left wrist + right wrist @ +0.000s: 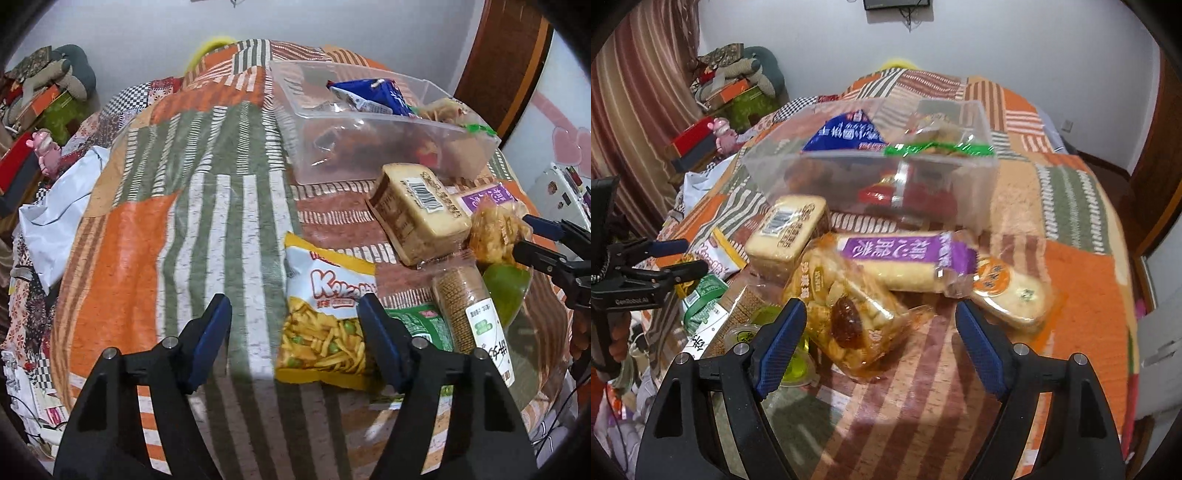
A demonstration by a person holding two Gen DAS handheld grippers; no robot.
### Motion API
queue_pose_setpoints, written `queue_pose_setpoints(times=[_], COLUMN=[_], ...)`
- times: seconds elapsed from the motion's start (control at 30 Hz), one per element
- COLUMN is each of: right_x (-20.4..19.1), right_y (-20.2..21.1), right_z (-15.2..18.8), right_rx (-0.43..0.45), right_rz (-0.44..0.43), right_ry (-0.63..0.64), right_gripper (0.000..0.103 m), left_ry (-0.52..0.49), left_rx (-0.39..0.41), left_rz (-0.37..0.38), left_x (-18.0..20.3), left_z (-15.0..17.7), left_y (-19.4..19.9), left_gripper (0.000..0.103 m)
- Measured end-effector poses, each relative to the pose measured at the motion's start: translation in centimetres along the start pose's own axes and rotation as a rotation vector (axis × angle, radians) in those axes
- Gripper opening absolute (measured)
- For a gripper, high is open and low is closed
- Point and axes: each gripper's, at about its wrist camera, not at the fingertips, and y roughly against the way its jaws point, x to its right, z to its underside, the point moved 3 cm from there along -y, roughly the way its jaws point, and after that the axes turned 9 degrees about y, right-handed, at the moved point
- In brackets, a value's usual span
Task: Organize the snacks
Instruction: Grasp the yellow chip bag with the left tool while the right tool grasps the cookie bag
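A yellow-and-white chip bag (325,314) lies on the patchwork cloth between the fingers of my left gripper (295,306), which is open; the right pad hangs over the bag's edge without pressing. My right gripper (881,310) is open around a clear bag of orange nut snack (849,314), pads apart from it. Behind stands a clear plastic bin (332,162) (849,181) holding a blue bag (369,96) and other packs. Each view shows the other gripper at its side: the right gripper (532,236), the left gripper (679,258).
Loose on the cloth: a cream cake pack (417,206) (790,232), a purple-labelled roll (897,254), a round biscuit pack (1008,291), a brown cracker sleeve (465,299), a green jelly cup (794,358). Boxes and a pink toy (46,151) crowd the far left.
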Motion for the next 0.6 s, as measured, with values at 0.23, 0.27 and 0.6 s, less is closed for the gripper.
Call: queue_pose_setpoints(times=[0.23, 0.27, 0.6], right_x=[0.6, 0.7, 0.3], right_y=[-0.9, -1.0, -0.8], right_z=[0.1, 0.2, 0.7], right_rx=[-0.022, -0.026, -0.019], right_rz=[-0.086, -0.098, -0.181], right_ry=[-0.065, -0.072, -0.094], right_gripper=[0.079, 0.079, 0.051], left_ry=[0.033, 0.03, -0.01], left_rx=[-0.007, -0.004, 0.014], left_rz=[0.047, 0.056, 0.097], left_x=[0.4, 0.5, 1.7], left_z=[-0.2, -0.1, 0.1], left_y=[-0.8, -0.9, 0.0], left_gripper=[0.07, 0.066, 0.031])
